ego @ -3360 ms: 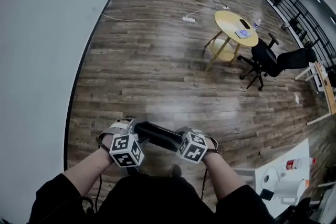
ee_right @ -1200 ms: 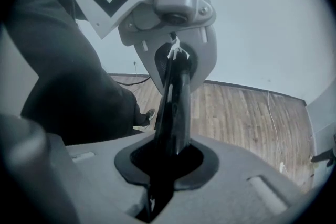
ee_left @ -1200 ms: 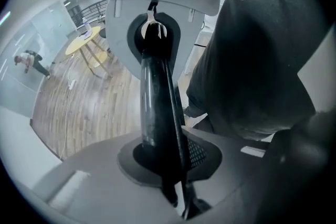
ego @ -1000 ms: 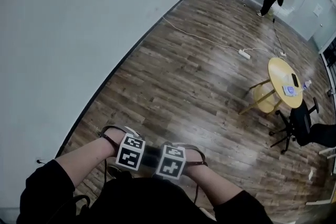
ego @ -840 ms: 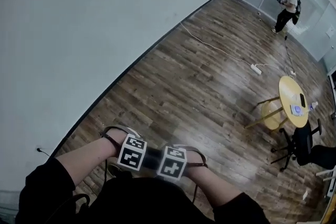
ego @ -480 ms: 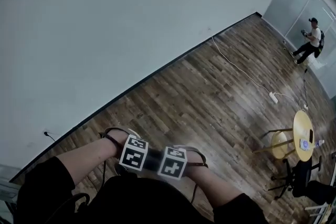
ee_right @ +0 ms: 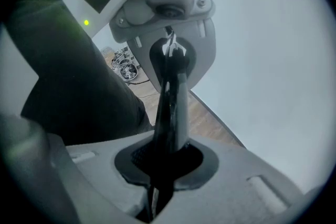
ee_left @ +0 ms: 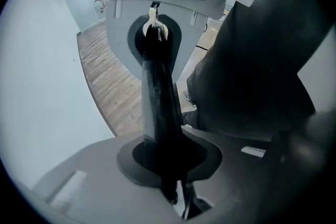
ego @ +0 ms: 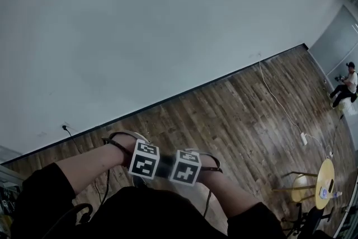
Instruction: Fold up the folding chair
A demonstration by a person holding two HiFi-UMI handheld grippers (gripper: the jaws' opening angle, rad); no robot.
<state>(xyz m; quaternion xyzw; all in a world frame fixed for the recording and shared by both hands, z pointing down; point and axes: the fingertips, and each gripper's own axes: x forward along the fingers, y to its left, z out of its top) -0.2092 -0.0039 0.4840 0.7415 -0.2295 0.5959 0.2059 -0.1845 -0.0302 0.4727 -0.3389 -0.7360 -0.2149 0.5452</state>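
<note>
Pale wall (ego: 168,19) and wooden floor (ego: 235,115) filled the background; the left gripper (ego: 144,160) and right gripper (ego: 185,167), patterned with black-and-white squares, held their fingers clamped on the folding chair's black bar (ee_left: 157,102) between them.

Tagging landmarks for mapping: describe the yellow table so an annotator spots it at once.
Follow the wooden floor from the white wall to the head view's lower right corner, past the white power strip on its cable. The table stands there: a round top on slanted legs with a smaller round shelf underneath. Nothing else on the floor is yellow or round.
</note>
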